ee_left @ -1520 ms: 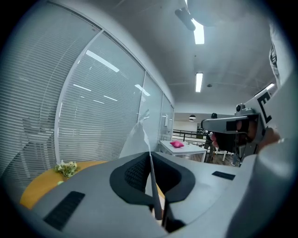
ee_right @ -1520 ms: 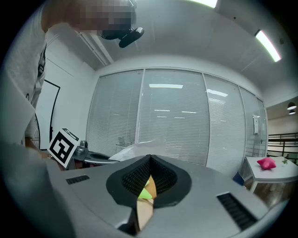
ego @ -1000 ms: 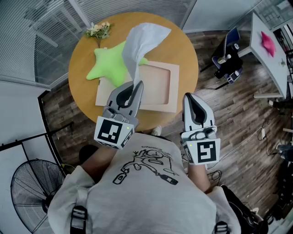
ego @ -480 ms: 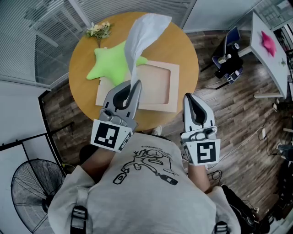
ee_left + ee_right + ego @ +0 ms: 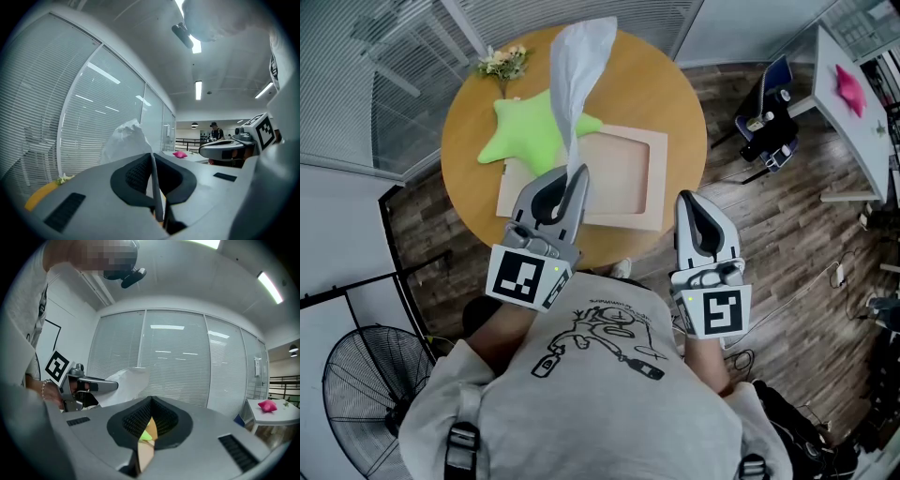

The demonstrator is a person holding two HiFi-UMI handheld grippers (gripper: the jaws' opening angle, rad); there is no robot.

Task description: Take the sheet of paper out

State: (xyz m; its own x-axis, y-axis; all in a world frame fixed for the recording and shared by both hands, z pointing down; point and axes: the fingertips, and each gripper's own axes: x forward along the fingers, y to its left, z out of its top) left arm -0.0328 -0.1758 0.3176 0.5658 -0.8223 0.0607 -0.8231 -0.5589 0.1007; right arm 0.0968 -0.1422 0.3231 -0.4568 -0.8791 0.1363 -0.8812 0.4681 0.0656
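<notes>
Round table [image 5: 667, 103]: sheet of paper [image 5: 575, 70] swung upright, pinched in left tongs [image 5: 577, 175]; right tongs [image 5: 694, 202] closed.

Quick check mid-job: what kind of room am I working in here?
Probably an office or lab space: glass walls hung with blinds, ceiling strip lights, and a round table on wood-plank flooring.

light: bright, even, ceiling strip lights [image 5: 198, 90] | shadows: soft | gripper views: fisheye, dark corners
</notes>
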